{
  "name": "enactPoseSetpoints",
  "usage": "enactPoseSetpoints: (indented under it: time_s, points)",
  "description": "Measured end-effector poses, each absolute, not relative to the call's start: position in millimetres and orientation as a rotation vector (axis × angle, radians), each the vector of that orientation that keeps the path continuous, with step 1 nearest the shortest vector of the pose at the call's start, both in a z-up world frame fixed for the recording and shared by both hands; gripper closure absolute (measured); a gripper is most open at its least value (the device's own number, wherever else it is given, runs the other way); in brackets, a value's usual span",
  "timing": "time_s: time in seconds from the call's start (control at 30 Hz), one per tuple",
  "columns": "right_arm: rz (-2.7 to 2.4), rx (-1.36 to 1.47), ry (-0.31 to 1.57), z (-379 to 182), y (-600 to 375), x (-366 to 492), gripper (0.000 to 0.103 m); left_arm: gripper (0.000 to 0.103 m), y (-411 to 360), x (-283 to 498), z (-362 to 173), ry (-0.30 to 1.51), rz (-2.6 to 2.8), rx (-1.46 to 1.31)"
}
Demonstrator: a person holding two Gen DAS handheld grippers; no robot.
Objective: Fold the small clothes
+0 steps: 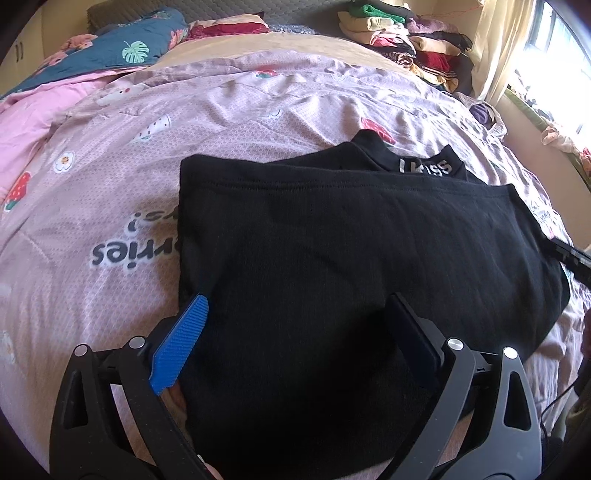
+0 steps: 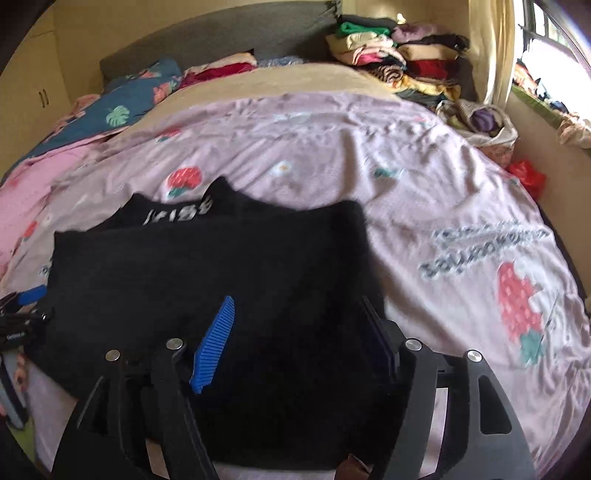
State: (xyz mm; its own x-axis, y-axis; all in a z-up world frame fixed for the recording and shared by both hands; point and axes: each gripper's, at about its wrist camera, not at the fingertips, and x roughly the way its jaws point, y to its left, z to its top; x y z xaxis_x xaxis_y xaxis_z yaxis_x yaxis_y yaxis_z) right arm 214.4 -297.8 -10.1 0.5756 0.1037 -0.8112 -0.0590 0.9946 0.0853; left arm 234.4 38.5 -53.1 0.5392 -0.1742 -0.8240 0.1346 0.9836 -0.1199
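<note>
A: Black top, folded over, lies flat on the pink strawberry-print bedcover. Collar with white lettering sits at its far edge, about 1 o'clock in the left wrist view.

B: Left gripper?

A: Jaws spread wide, hanging over the near part of the top. Blue pad sits over the top's left edge at 7 o'clock, the dark pad at 5 o'clock over the cloth. Nothing pinched between them.

B: Right gripper?

A: Jaws apart, not as wide as the left. It is over the near right part of the top; right finger sits at the top's right edge. Frame is blurred. No cloth gripped that I can see.

B: Containers?

A: One light cloth bag at 2 o'clock in the right wrist view, mouth open, something purple inside, too small to name.

B: Else?

A: Stack of folded clothes at 1 o'clock by the grey headboard. Blue leaf-print quilt at 10 o'clock. Red plastic bag at 3 o'clock off the bed edge. Curtain and bright window at the right.
</note>
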Motion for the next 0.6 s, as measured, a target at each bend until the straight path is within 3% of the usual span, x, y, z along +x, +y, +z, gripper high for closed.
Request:
enactPoseSetpoints:
  time_s: [0.23,0.6]
  points:
    - [0.088,0.059,1.012,-24,-290,185,0.037,0.011,43,216,-53,0.995,-0.196,-0.041]
    - [0.091,0.112,0.998,-19,-290,144,0.023,0.01,44,185,-54,1.015,-0.206,-0.016]
